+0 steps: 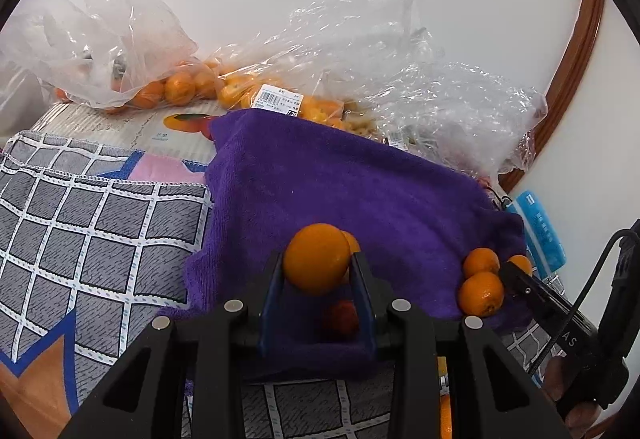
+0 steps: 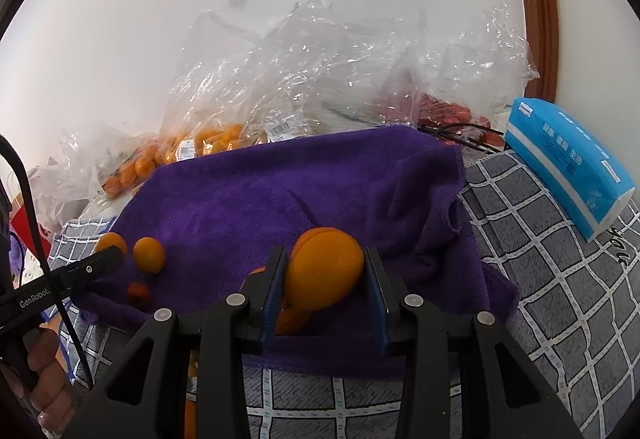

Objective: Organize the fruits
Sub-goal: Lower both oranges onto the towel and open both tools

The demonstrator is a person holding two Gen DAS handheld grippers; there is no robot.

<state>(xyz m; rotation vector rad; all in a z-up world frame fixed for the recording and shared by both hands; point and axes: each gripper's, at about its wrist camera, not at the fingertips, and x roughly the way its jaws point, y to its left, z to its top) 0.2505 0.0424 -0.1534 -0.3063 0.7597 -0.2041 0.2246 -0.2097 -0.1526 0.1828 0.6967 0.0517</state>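
Observation:
My left gripper (image 1: 318,261) is shut on a round orange (image 1: 312,251), held just above a purple towel (image 1: 340,179). A second orange (image 1: 353,241) peeks out behind it, and a small red fruit (image 1: 342,317) lies on the towel below the fingers. My right gripper (image 2: 326,257) is shut on a larger orange (image 2: 326,275), with more oranges (image 2: 294,319) on the towel (image 2: 280,191) under it. In the left wrist view, two oranges (image 1: 480,293) sit beside the right gripper's finger (image 1: 516,279). The right wrist view shows a loose orange (image 2: 149,254) and the red fruit (image 2: 139,293) at the left.
Crumpled clear plastic bags with several oranges (image 1: 180,89) (image 2: 208,141) lie along the wall behind the towel. A bag of red fruit (image 2: 440,111) sits at the back right. A blue tissue pack (image 2: 568,167) rests on the checked cloth (image 2: 560,299). A hand (image 2: 48,379) grips the left tool.

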